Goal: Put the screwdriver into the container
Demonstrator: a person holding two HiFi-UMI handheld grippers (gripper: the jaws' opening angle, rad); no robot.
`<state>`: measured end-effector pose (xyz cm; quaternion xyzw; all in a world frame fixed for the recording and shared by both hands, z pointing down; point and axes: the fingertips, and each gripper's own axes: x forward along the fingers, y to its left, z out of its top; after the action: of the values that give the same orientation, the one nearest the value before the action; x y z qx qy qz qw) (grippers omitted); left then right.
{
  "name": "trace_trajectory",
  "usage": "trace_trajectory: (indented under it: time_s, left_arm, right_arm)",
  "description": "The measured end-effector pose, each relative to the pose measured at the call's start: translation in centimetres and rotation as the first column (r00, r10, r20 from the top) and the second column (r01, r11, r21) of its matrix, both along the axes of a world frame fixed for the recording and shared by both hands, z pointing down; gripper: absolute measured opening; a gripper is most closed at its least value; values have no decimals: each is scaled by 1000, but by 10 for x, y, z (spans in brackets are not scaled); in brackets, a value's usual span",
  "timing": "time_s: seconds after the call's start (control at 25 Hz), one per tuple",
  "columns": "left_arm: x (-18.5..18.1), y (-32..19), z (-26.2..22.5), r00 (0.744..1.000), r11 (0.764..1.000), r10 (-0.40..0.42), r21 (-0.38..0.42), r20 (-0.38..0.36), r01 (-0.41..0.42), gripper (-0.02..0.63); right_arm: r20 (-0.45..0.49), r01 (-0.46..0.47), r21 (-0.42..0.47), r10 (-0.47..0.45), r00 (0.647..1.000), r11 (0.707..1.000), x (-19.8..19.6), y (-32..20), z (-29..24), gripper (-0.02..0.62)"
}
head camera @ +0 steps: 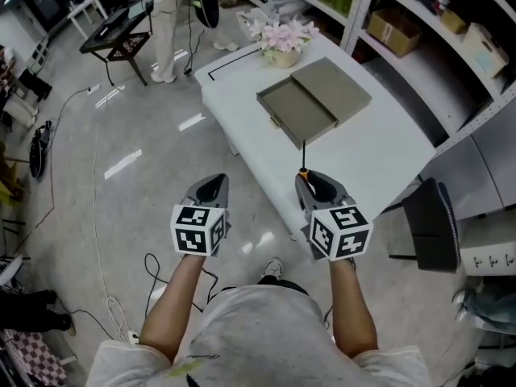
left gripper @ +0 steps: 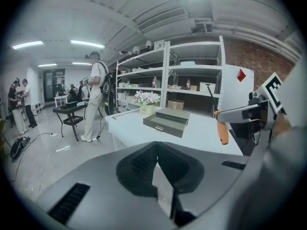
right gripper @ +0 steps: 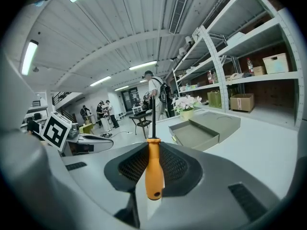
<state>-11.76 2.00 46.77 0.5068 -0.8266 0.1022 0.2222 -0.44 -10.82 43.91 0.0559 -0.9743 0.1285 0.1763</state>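
Note:
My right gripper [head camera: 310, 185] is shut on a screwdriver's orange handle [right gripper: 154, 169], and the thin dark shaft [head camera: 304, 155] points up and forward toward the table. The same screwdriver [left gripper: 223, 128] shows at the right of the left gripper view. The container [head camera: 297, 113] is a grey open box, its lid [head camera: 334, 87] lying flat beside it on the white table [head camera: 371, 156]. It lies beyond the screwdriver tip, apart from it. My left gripper [head camera: 211, 188] hovers over the floor left of the table, jaws shut with nothing in them.
A pot of pink flowers [head camera: 282, 43] stands at the table's far end behind the container. Metal shelves [head camera: 451, 31] run along the right. A black chair [head camera: 431, 224] sits by the table's right corner. A person [head camera: 165, 22] and a black stand [head camera: 121, 39] are at the back left.

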Motion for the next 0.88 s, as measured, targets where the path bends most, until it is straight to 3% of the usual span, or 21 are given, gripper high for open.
trace_trajectory:
  time_s: [0.6,0.88]
  left_arm:
    - [-30,-76,-11,997,998,65,1,34,-65,5]
    - [-61,-116,4,988,988,156,-2,9,-156,5]
  right_arm:
    - [24,-57,13,57,998,998,-19,-70,-9,74]
    - [-13,-118,48,118,993,992,-37,-91,-3,74]
